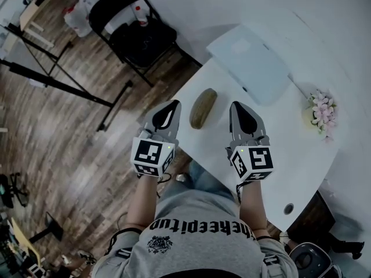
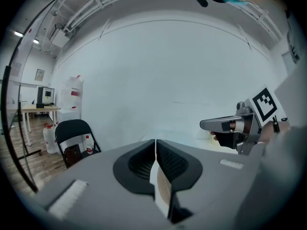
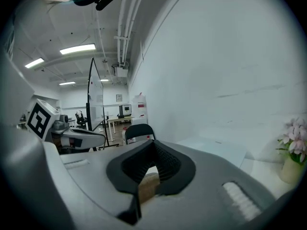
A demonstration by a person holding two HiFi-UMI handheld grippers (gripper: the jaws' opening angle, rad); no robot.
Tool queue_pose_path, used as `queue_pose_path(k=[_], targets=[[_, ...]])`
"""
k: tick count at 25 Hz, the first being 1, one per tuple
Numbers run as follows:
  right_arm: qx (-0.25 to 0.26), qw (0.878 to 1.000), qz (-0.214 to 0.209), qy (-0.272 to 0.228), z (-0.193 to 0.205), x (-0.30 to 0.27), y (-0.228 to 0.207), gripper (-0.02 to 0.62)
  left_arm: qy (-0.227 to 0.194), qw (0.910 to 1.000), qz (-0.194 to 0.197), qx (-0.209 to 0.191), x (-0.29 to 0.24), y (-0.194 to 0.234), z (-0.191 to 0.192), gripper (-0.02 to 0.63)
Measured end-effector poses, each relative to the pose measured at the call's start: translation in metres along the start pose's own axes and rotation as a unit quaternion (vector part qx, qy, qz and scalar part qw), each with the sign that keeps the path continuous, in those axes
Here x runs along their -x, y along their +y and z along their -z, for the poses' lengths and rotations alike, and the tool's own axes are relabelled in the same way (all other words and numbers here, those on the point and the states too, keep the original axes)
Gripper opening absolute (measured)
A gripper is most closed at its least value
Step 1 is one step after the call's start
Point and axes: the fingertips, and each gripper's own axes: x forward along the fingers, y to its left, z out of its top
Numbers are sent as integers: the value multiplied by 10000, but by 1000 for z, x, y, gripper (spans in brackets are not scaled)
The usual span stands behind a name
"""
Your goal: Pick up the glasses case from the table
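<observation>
The olive-green glasses case [image 1: 203,108] lies on the white table [image 1: 290,149] close to its left edge. Both grippers hover just short of it, one on each side. My left gripper [image 1: 173,104] is over the table's edge to the case's left, shut and empty. To the case's right my right gripper [image 1: 237,105] is above the table, also shut with nothing in it. In the left gripper view the jaws [image 2: 156,143] meet in a thin line; in the right gripper view the jaws [image 3: 153,143] touch at the tips. Neither gripper touches the case.
A flat white board [image 1: 249,62] lies on the table beyond the case. A small vase of pink flowers [image 1: 320,112] stands at the right. A black folding chair [image 1: 136,25] and dark stand legs [image 1: 58,83] are on the wooden floor at the left.
</observation>
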Motion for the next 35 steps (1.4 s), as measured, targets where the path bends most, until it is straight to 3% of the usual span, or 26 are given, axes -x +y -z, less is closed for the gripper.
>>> queue_pose_path(k=[7, 17, 32, 35], targets=[[-161, 9997, -83, 154, 12, -13, -9, 3, 701, 9970, 332, -19, -34, -13, 30, 89], [-297, 9989, -127, 337, 26, -26, -23, 3, 1585, 9849, 671, -203, -77, -33, 75, 204], [-464, 9979, -25, 452, 37, -32, -51, 3, 2531, 9651, 609, -301, -111, -45, 125, 360], [-488, 9977, -15, 469, 38, -33, -55, 3, 2645, 9620, 597, -305, -114, -45, 133, 364]])
